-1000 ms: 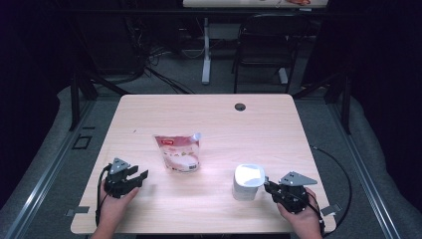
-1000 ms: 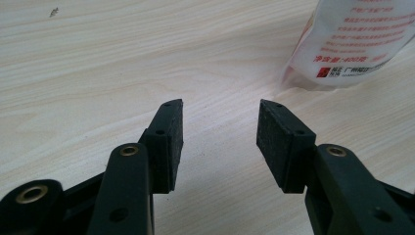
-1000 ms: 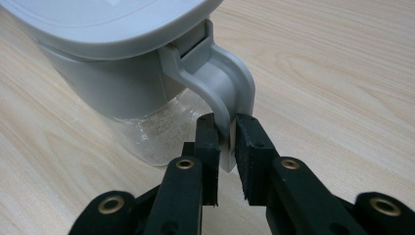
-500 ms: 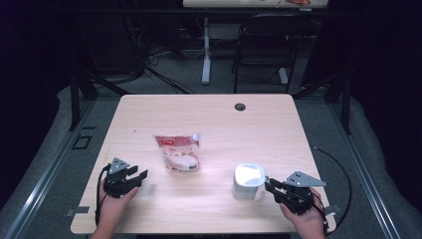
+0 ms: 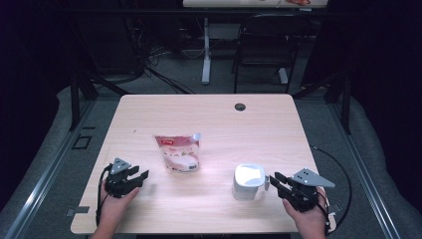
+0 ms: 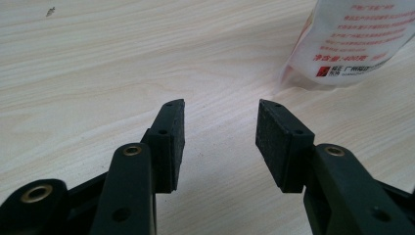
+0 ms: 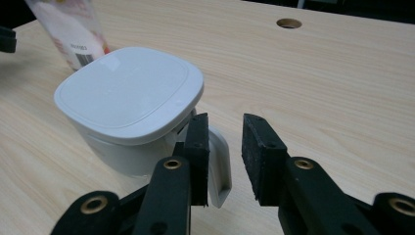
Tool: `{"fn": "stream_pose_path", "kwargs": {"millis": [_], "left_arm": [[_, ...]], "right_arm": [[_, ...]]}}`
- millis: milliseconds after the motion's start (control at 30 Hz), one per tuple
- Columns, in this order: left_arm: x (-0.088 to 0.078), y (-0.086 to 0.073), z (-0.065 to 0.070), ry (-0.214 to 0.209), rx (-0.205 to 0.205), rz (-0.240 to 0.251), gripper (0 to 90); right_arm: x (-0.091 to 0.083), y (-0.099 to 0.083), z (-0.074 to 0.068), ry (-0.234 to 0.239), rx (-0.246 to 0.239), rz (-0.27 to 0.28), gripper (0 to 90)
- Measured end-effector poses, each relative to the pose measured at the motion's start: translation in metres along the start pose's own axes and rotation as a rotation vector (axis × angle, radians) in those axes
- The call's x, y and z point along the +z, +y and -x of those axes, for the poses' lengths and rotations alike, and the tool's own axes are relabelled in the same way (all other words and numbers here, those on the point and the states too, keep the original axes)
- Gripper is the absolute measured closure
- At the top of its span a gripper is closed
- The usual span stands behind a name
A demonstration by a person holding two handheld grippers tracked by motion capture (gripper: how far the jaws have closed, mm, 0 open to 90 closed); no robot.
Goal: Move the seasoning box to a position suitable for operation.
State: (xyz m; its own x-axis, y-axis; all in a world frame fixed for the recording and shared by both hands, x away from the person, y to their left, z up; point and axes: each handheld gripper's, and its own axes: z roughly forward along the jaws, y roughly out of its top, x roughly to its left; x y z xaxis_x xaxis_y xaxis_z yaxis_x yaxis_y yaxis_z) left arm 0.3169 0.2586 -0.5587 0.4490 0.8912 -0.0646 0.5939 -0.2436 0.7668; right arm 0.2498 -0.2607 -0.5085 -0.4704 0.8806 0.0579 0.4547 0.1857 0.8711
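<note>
Releasing the white lidded cup (image 5: pixel 247 181) at lower right.
Right gripper (image 7: pixel 225 129) jaws, just opening, straddle its handle (image 7: pixel 218 164) ungripped; left gripper (image 6: pixel 220 122) gapes empty near the pouch (image 5: pixel 179 152).

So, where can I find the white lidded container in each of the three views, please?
High view: white lidded container stands at lower right of the table, just left of the right gripper.
Left gripper view: not in it.
Right gripper view: left of centre, its handle by the jaws.
Shared landmark: the pink and white pouch, at upper right and upper left.
</note>
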Motion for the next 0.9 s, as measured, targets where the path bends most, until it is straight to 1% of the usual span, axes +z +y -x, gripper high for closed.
{"fn": "stream_pose_path", "kwargs": {"millis": [33,100,167,300,333,367,400,433,500,567,600,667,767,833,900], "left_arm": [[0.000,0.000,0.000,-0.001,0.000,-0.001,53.9],[0.000,0.000,0.000,0.001,-0.001,-0.002,53.7],[0.000,0.000,0.000,0.002,0.000,-0.002,53.0],[-0.001,-0.001,-0.001,0.007,-0.012,0.004,52.2],[-0.001,-0.001,-0.001,0.008,-0.013,0.006,52.2],[-0.001,-0.001,-0.001,0.009,-0.015,0.005,52.3],[-0.001,-0.001,-0.002,0.008,-0.009,0.001,52.3],[-0.001,-0.001,-0.002,0.010,-0.010,-0.004,52.3],[-0.001,-0.002,-0.002,0.007,-0.009,-0.008,52.4],[0.000,-0.002,-0.002,0.005,-0.009,-0.011,52.6],[0.000,-0.002,-0.002,0.005,-0.007,-0.014,52.6],[0.001,-0.002,-0.002,0.008,-0.012,-0.018,52.6],[0.000,-0.002,-0.002,0.007,-0.010,-0.019,52.5],[0.001,-0.002,-0.002,0.005,-0.006,-0.020,52.5],[0.002,-0.002,-0.001,0.002,-0.004,-0.022,52.5]], "right_arm": [[0.000,0.000,0.001,0.001,0.012,0.000,73.5],[0.000,0.001,0.005,0.004,0.035,-0.018,75.7],[0.000,0.006,0.007,0.003,0.041,-0.025,80.1],[-0.002,0.025,0.004,0.031,0.016,-0.034,87.1],[-0.002,0.025,0.004,0.031,0.016,-0.034,87.1],[-0.002,0.038,-0.002,0.038,-0.014,-0.050,90.0],[-0.001,0.041,-0.004,0.040,-0.020,-0.060,90.0],[-0.001,0.041,-0.004,0.040,-0.020,-0.060,90.0],[0.001,0.049,-0.010,0.038,-0.034,-0.075,90.0],[0.002,0.050,-0.014,0.040,-0.047,-0.089,90.0],[0.003,0.050,-0.018,0.030,-0.056,-0.094,90.0],[0.003,0.050,-0.020,0.032,-0.063,-0.096,90.0],[0.004,0.049,-0.020,0.036,-0.061,-0.102,90.0],[0.007,0.045,-0.018,0.037,-0.046,-0.104,90.0],[0.008,0.044,-0.017,0.041,-0.046,-0.108,90.0]]}}
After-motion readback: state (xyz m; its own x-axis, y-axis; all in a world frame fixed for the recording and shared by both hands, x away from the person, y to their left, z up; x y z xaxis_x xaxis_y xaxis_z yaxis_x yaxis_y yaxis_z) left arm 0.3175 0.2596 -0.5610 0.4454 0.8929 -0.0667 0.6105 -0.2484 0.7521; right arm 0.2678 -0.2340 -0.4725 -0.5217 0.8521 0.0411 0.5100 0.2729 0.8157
